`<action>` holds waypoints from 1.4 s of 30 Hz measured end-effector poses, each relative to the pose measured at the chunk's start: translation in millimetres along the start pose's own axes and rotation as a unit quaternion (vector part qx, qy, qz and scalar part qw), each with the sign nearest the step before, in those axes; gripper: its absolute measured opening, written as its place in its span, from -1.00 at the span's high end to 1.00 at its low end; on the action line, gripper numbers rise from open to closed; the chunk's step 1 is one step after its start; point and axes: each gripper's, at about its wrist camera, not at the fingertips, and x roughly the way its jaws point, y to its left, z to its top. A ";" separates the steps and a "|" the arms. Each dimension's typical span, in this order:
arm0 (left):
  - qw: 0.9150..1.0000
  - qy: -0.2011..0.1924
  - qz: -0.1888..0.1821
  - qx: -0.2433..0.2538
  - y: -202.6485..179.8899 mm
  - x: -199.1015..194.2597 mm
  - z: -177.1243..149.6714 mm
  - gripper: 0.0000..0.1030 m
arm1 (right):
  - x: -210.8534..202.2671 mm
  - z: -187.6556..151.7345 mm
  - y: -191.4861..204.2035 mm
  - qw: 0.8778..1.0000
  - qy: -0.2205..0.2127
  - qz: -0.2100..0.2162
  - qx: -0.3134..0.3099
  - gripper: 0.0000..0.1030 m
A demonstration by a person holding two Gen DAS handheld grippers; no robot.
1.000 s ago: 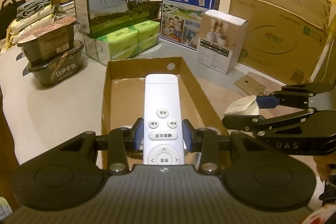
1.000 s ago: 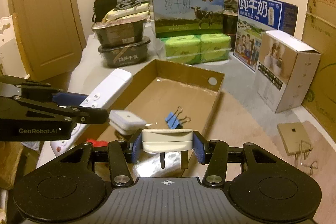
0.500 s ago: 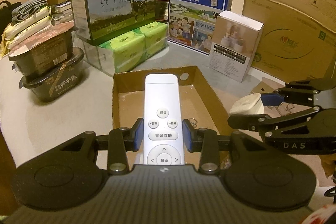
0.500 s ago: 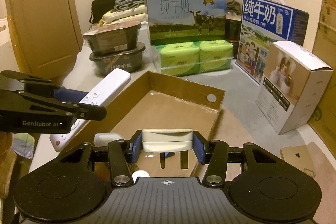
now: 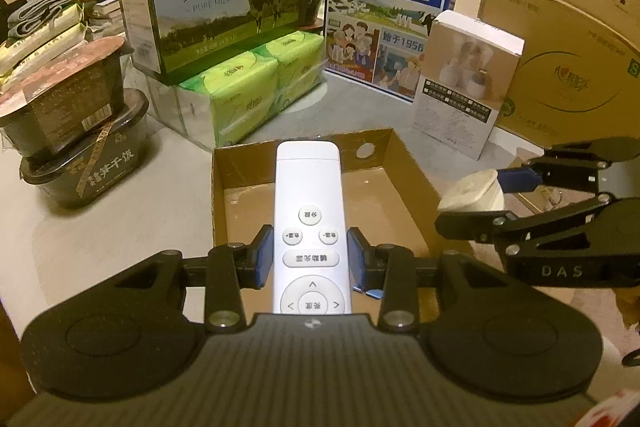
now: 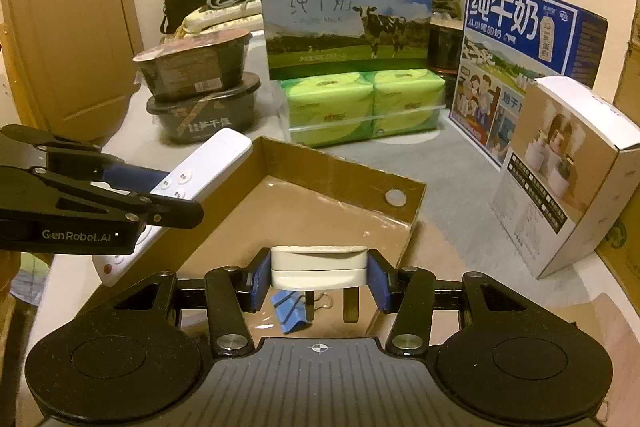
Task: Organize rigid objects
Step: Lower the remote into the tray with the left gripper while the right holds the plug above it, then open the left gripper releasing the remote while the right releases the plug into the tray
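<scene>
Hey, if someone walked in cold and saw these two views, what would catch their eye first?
Probably the white remote clamped in the left gripper above the open cardboard tray. Next, the white plug adapter held by the right gripper over the tray's near end, where a blue binder clip lies.

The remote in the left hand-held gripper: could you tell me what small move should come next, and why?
Probably lower the remote a little into the tray before releasing. The left hand-held gripper holds it above the tray's bare floor, and the binder clip lies nearer the right side.
</scene>
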 end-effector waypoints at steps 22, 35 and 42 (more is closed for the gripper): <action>0.999 0.040 0.014 0.006 20.8 77.4 15.8 0.32 | 63.0 21.7 -19.9 0.998 0.024 0.015 -0.048 0.03; 0.999 0.025 0.036 -0.011 36.0 76.3 11.8 0.16 | 78.5 15.8 -25.5 0.999 0.032 0.018 -0.040 0.03; 0.999 0.022 0.033 -0.011 36.6 71.2 12.0 0.16 | 77.9 18.5 -23.0 0.999 0.032 0.024 -0.032 0.03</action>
